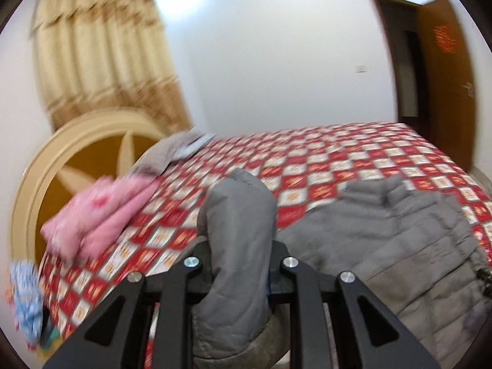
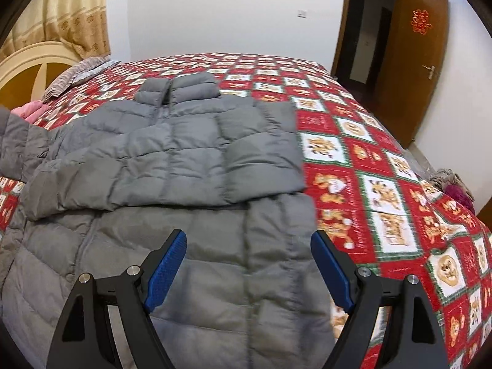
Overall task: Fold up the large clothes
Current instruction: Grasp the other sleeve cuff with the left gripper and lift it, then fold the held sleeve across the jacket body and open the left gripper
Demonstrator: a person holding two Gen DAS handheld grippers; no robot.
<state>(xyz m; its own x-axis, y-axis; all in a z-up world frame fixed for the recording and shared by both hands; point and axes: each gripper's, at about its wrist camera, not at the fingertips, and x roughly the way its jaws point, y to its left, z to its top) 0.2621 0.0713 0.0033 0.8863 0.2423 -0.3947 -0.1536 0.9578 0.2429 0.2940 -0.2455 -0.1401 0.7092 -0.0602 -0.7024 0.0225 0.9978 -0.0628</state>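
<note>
1. Around you: the bed carries a red-and-white checked cover, with a cream headboard and a yellow curtain at its head end, and a brown door standing open past the far corner
2. A pink folded garment lies on the bed near the headboard, well apart from the jacket body, with a grey striped pillow beyond it; a blue-and-white patterned cloth hangs at the bed's near edge, blurred
3. The grey padded jacket lies spread on the bed in front of you, collar towards the far side; one sleeve is folded across its chest, and nothing lies on top of it
4. Your left tool is clenched on the jacket's other sleeve, which bulges up between the fingers and hides part of the bed beyond; that view is smeared
5. Your right tool is released, its blue pads spread wide over the lower part of the jacket; you hold nothing in it, and whether the tips touch the fabric cannot be told
</note>
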